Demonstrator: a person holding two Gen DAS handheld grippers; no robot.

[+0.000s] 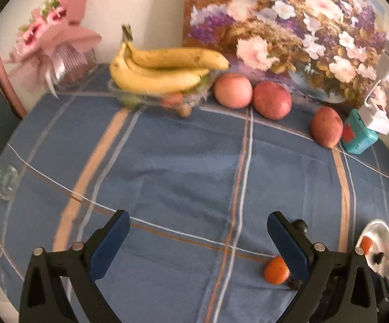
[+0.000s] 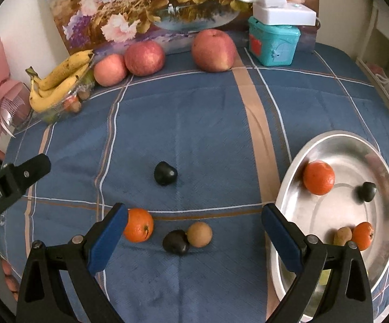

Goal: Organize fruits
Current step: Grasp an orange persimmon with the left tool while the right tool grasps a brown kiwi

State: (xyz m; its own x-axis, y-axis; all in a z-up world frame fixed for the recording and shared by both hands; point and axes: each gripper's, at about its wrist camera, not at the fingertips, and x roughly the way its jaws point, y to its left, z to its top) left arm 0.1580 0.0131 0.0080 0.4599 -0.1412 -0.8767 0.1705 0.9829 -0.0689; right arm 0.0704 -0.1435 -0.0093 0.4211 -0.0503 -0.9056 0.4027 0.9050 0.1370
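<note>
— Two pairs of tongs are being held over the table (image 2: 194,123), and both are being kept wide with nothing between the fingers. The right tongs (image 2: 194,228) are being seen above a small group of fruit; the left tongs (image 1: 198,238) are being seen over bare blue checked cloth.

— Where is the fruit being kept?

— Four pieces are lying loose on the cloth in the right view: an orange (image 2: 138,225) just beside the left finger of the right tongs, a dark fruit (image 2: 176,242) touching a brown fruit (image 2: 199,234), and a second dark fruit (image 2: 165,173) lying apart, farther toward the middle. A metal dish (image 2: 339,140) is sitting at the right side of the table, and four pieces are being held in it: a large orange (image 2: 318,177), a dark fruit, a smaller orange (image 2: 363,235) and a brown fruit touching it.

— And at the far edge?

— Three apples (image 2: 213,50) are being rested before a flower painting (image 2: 146,5). A bunch of bananas (image 1: 162,70) is lying on a clear tray of mixed fruit at the left, and a teal box (image 2: 273,41) is being topped by a white power strip (image 2: 283,12).
</note>
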